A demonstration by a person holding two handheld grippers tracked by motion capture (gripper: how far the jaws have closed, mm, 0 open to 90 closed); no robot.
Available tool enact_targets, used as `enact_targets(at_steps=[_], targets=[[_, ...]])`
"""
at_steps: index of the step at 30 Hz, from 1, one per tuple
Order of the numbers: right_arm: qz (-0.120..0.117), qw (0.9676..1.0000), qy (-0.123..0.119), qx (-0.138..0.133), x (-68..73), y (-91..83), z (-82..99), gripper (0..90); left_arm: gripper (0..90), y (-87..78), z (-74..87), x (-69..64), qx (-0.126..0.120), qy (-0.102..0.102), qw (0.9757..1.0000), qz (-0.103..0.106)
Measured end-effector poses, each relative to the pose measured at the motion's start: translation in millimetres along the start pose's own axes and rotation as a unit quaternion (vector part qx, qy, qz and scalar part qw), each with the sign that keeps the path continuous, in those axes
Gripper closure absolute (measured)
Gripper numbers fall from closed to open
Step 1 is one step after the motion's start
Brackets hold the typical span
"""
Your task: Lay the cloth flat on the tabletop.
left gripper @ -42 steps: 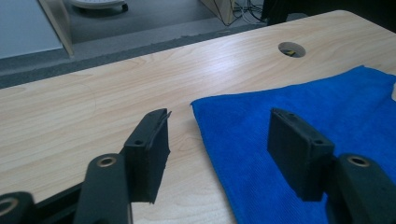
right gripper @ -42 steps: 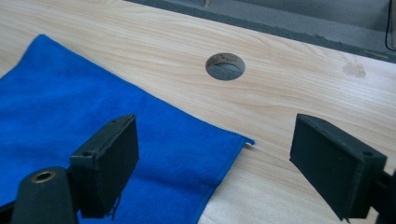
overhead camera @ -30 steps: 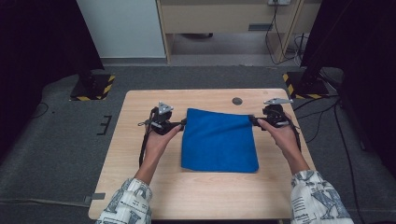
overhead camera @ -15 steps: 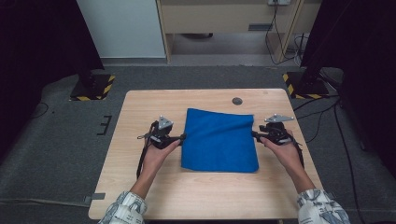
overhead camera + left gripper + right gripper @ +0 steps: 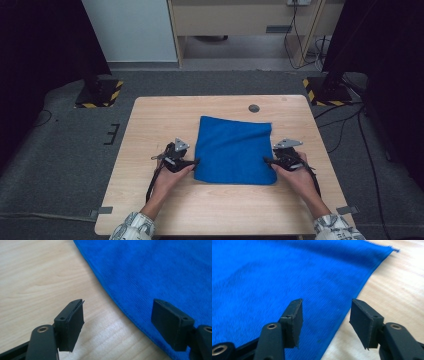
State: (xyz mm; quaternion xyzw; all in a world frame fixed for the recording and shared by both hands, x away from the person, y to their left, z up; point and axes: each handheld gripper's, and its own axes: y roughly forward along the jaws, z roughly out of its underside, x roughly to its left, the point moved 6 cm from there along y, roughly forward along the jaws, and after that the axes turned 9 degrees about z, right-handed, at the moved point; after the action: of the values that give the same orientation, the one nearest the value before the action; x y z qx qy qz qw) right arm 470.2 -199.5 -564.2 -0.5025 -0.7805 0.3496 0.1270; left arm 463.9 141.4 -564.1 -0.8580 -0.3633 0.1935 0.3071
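A blue cloth [image 5: 234, 150] lies flat on the wooden table [image 5: 165, 115]. My left gripper [image 5: 195, 161] is low at the cloth's near left edge, open. In the left gripper view its jaws [image 5: 118, 307] straddle the hem of the cloth [image 5: 162, 270], one over bare wood and one over fabric. My right gripper [image 5: 266, 161] is at the near right edge. Its jaws [image 5: 327, 303] have just been opening and stand apart over the edge of the cloth [image 5: 274, 272]. The pads press on nothing.
A small dark round grommet [image 5: 254, 108] sits in the table behind the cloth. Black stands with yellow-and-black striped bases are on the floor at the left [image 5: 97, 92] and right [image 5: 325, 90]. The table's near edge lies close behind the person's hands.
Both hands have slid along the cloth's side edges from its far corners toward the near corners and have come down closer to the table.
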Motion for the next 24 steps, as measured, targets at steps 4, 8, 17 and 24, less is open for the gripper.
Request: enact_targets(at_steps=[4, 8, 17, 24], targets=[[0.005, 0.9999, -0.011, 0.006, 4.3, 1.3, 7.6, 41.2, 25.4, 2.3, 3.7, -1.9, 0.009, 0.006, 0.9999, -0.005], [0.002, 1.0000, -0.008, 0.005, 3.7, -0.8, 10.4, 41.3, 25.7, 2.5, 6.0, -3.9, 0.012, 0.003, 0.9999, -0.001], [-0.008, 1.0000, -0.002, 0.006, -2.6, -10.5, 21.3, 40.8, 27.1, 1.1, 13.0, -16.8, 0.022, 0.018, 0.9996, 0.004], [-0.013, 0.9999, -0.003, 0.007, -3.3, -14.5, 25.1, 40.9, 29.5, -2.8, 17.3, -26.9, 0.022, 0.030, 0.9993, 0.003]])
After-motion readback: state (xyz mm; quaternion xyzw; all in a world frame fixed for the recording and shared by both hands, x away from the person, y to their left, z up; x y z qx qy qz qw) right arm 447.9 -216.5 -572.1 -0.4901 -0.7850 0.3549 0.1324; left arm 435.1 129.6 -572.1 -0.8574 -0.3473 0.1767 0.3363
